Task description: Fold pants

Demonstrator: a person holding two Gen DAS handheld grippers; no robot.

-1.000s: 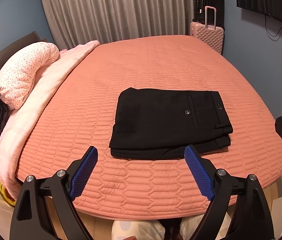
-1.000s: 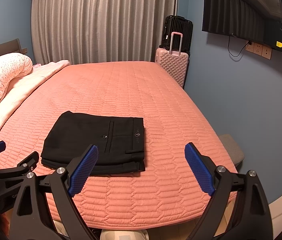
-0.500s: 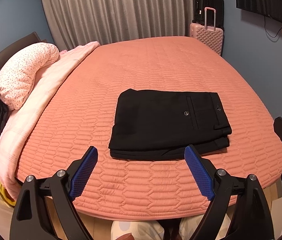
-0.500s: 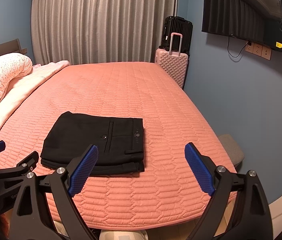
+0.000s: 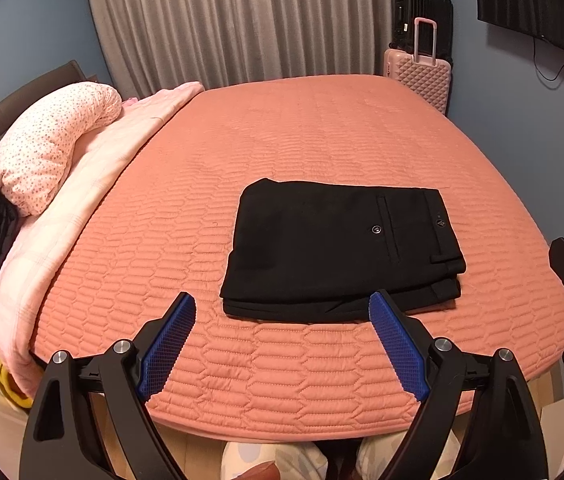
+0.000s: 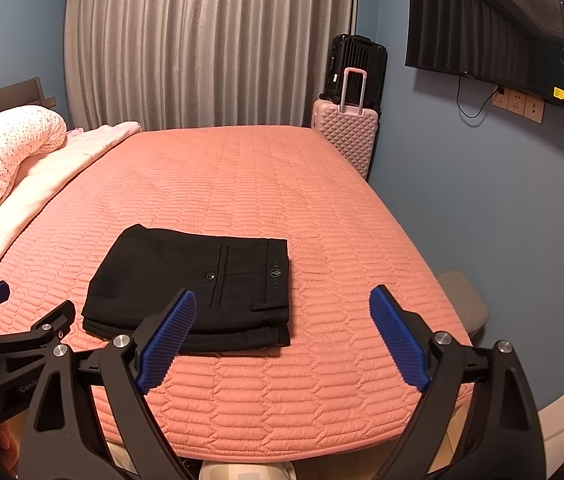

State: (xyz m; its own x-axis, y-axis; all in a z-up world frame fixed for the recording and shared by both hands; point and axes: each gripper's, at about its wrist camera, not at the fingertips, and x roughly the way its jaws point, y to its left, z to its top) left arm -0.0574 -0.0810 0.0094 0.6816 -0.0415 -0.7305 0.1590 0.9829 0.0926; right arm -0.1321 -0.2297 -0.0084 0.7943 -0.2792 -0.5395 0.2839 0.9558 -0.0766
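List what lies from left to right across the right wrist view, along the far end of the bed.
Pink dotted pillow → grey pleated curtain → pink hard-shell suitcase → black wall-mounted television.

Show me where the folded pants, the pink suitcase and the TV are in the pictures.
folded pants (image 5: 322, 248), left wrist view, middle of the top layer
pink suitcase (image 6: 346, 136), right wrist view, front shell
TV (image 6: 490, 28), right wrist view, middle of the screen
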